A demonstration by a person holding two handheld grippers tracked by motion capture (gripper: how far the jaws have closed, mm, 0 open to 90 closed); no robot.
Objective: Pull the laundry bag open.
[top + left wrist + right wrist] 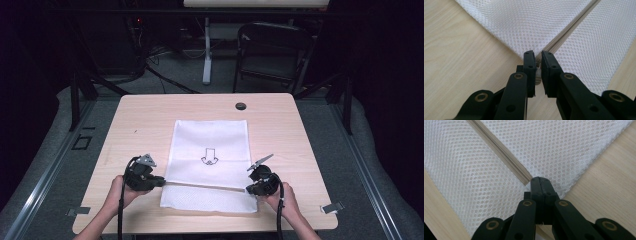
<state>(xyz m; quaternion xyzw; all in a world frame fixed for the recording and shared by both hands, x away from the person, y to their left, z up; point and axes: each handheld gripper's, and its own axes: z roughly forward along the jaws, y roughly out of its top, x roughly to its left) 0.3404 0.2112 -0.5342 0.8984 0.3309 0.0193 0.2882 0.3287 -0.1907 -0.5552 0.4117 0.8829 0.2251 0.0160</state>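
Mesh bag flat on bench, both claws at its zipper line.

Wooden bench (280, 125) carried a white mesh bag (210, 145) at its centre, an arrow mark printed on the far panel. A zipper (205, 185) ran left to right across the bag's near part. Left claw (161, 182) sat at the bag's left edge, nearly closed, clamping the small pale zipper pull (538, 73) between its pads. Right claw (249, 189) sat at the zipper's right end, fully closed, pinching the mesh edge there. A black round grommet (241, 106) lay at the far side of the bench.
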